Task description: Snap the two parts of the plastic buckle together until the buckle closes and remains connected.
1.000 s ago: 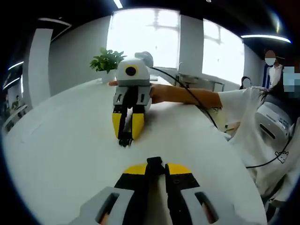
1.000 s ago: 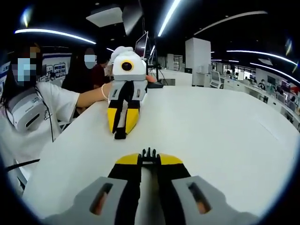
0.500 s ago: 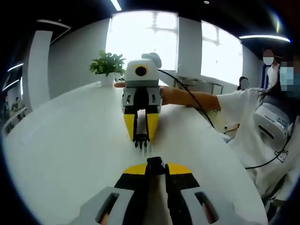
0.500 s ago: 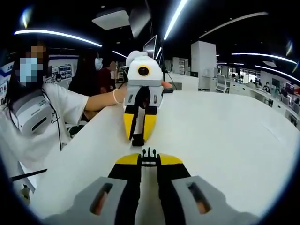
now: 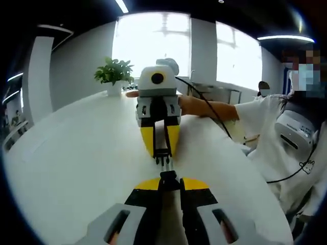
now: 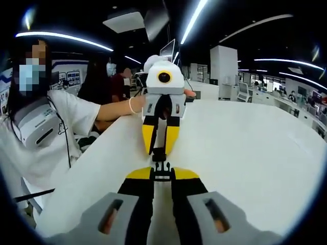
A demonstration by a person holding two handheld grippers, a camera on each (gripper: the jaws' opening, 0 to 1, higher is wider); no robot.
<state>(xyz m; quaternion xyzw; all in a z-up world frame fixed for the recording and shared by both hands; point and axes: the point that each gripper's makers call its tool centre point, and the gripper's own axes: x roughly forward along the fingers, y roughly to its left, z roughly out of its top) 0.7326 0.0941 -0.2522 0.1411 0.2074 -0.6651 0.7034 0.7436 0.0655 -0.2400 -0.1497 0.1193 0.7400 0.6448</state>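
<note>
Both grippers face each other tip to tip above the white table [image 5: 71,153]. My left gripper [image 5: 168,179] is shut on the black socket half of the buckle [image 5: 168,176]. Just beyond it, the right gripper [image 5: 162,152] points back at me, shut on the pronged half [image 5: 163,162]. In the right gripper view, my right gripper [image 6: 162,173] is shut on the pronged half [image 6: 162,167], whose prongs reach the mouth of the socket half [image 6: 159,153] held by the left gripper [image 6: 159,148]. The two halves are in line and almost touching; whether they are joined is too small to tell.
A person in a white shirt [image 5: 286,138] stands at the table's edge, arms reaching out to both grippers. A black cable [image 5: 204,99] trails from the right gripper. A potted plant [image 5: 113,74] stands at the far end. Other people [image 6: 110,71] are beyond the left gripper.
The two grippers have come together, sliding into line. The wide gap between the buckle halves has closed to almost nothing.
</note>
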